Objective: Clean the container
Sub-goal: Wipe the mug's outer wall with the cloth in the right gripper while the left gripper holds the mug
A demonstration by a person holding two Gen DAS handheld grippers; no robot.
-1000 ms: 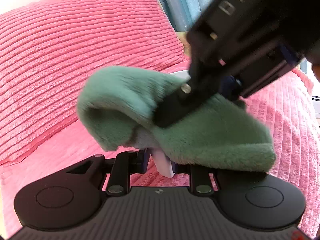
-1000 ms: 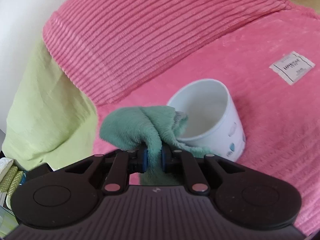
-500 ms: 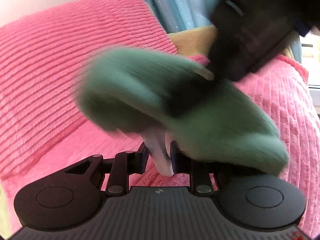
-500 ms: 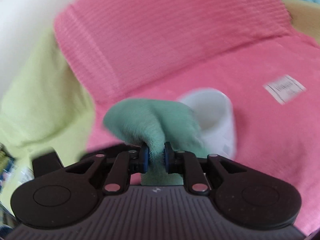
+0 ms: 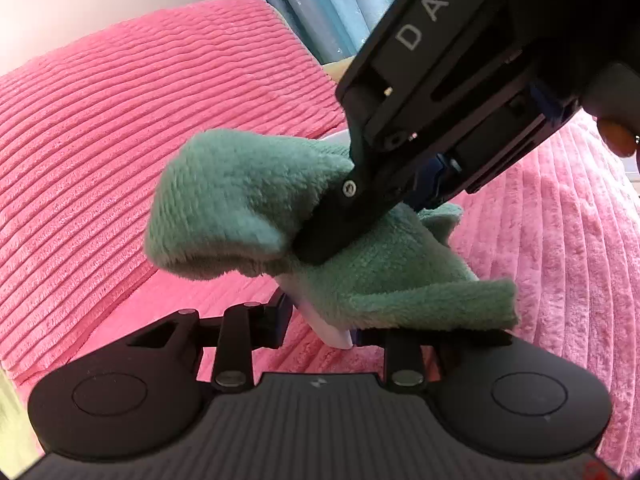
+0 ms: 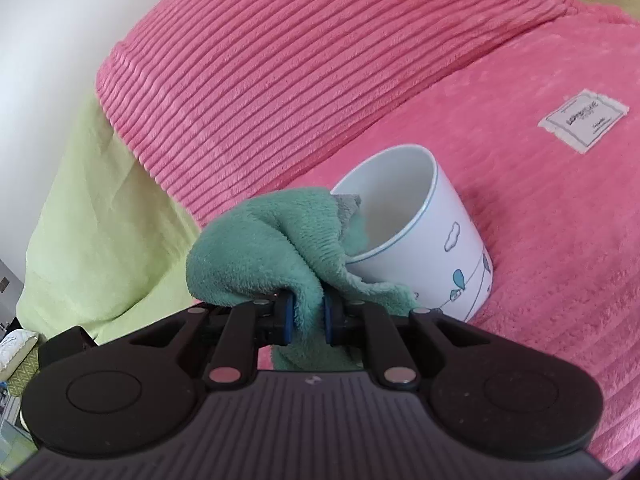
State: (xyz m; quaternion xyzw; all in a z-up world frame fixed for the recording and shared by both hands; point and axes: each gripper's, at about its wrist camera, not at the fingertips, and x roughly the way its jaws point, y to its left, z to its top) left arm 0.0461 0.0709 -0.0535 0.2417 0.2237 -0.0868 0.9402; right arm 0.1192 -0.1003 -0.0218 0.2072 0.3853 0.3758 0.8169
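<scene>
Cloth [image 6: 276,248] back at cup [image 6: 432,236] rim; R gripper [image 6: 306,316] clamps cloth, L gripper [image 5: 320,320] clamps cup.

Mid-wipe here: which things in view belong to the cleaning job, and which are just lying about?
Job:
white cup
green cloth
right gripper, shut on the cloth
left gripper, pinching the cup

Lying about:
pink pillow
pink blanket
sewn label

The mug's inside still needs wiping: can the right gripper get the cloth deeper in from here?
Probably yes. The right gripper holds the green cloth at the rim of the mug, whose tilted mouth faces it, with nothing blocking the opening.
</scene>
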